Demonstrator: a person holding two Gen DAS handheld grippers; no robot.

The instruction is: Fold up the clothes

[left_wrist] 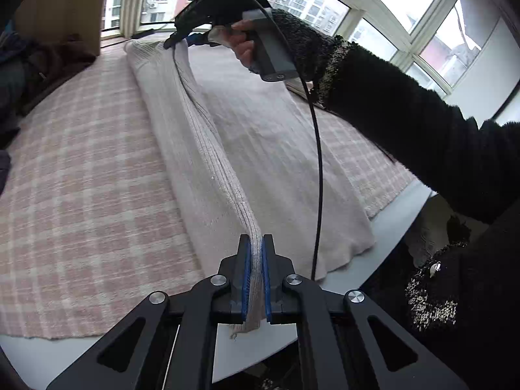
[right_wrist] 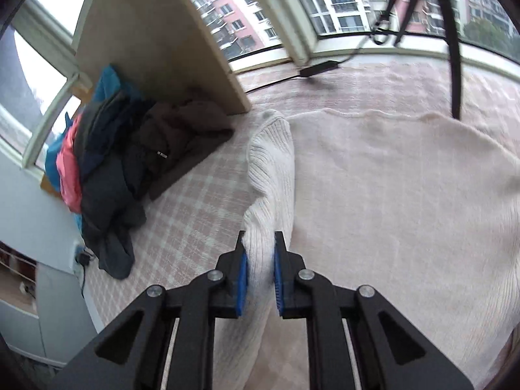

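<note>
A cream knitted sweater (left_wrist: 266,149) lies spread on a pink checked bedcover (left_wrist: 81,169). My left gripper (left_wrist: 255,243) is shut on the near end of a ribbed edge of the sweater, pulled taut in a raised ridge. At the far end of that ridge my right gripper (left_wrist: 177,40) pinches the same edge, held by a hand in a dark sleeve. In the right wrist view the right gripper (right_wrist: 260,243) is shut on a ribbed fold of the sweater (right_wrist: 390,195), whose body spreads flat to the right.
A heap of dark, blue and pink clothes (right_wrist: 107,162) sits at the left by a wooden board (right_wrist: 156,39). A black cable (left_wrist: 317,162) hangs from the right gripper across the sweater. Windows ring the far side. The grey bed edge (left_wrist: 390,227) is near.
</note>
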